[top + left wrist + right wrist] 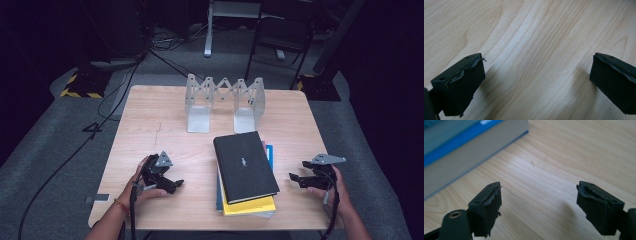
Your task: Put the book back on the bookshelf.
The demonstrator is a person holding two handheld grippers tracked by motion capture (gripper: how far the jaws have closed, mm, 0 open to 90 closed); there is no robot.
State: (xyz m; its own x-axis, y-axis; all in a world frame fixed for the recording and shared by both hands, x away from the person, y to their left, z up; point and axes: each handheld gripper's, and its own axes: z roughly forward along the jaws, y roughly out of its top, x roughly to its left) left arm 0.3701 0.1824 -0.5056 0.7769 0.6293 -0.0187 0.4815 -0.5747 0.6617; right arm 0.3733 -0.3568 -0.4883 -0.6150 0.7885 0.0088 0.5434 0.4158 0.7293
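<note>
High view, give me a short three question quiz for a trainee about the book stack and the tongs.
1. Which colour is the top book of the stack?
2. True or false: the left tongs hold a book.
3. Where does the metal book rack stand: A, behind the stack; B, left of the left tongs?

Key: 1 black. 2 false, both left and right tongs are open and hold nothing. 3 A.

A black book [245,165] tops a yellow book [250,206] and a blue book [270,152] on the pale wood-grain surface [160,130]; the bookend rack [225,102] is silver.
</note>
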